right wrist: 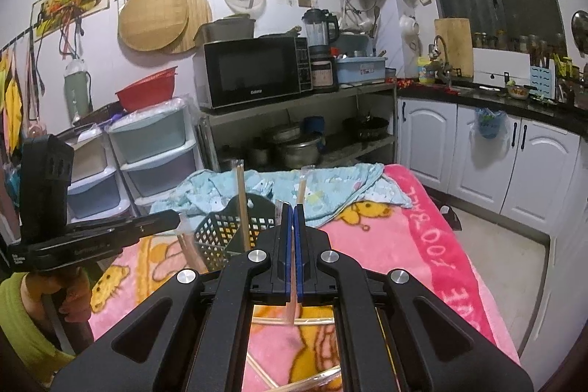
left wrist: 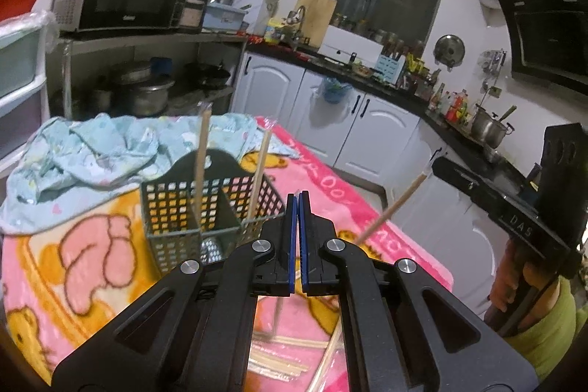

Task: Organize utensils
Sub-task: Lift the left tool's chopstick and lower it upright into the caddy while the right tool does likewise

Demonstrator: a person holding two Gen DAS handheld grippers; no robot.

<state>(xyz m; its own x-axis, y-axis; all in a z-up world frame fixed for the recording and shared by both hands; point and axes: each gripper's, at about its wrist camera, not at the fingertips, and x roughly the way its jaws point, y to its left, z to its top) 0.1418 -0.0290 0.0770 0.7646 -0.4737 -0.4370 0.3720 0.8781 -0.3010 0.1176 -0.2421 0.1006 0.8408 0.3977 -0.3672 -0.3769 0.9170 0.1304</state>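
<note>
My right gripper (right wrist: 293, 208) is clenched on a wrapped chopstick (right wrist: 293, 296). My left gripper (left wrist: 297, 197) also grips one (left wrist: 389, 212), which sticks out to its right. More chopsticks (right wrist: 294, 321) lie on the pink blanket (right wrist: 422, 245) below. Farther off, the dark basket (left wrist: 172, 208) holds two upright chopsticks (left wrist: 201, 164), before a blue cloth (left wrist: 92, 149).

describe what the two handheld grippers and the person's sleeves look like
Both the left gripper and right gripper are matte black, with angular linkage arms joined by round silver pivot bolts and flat fingers lined with blue pads. White lettering runs along each body. The person wears lime-green sleeves.
</note>
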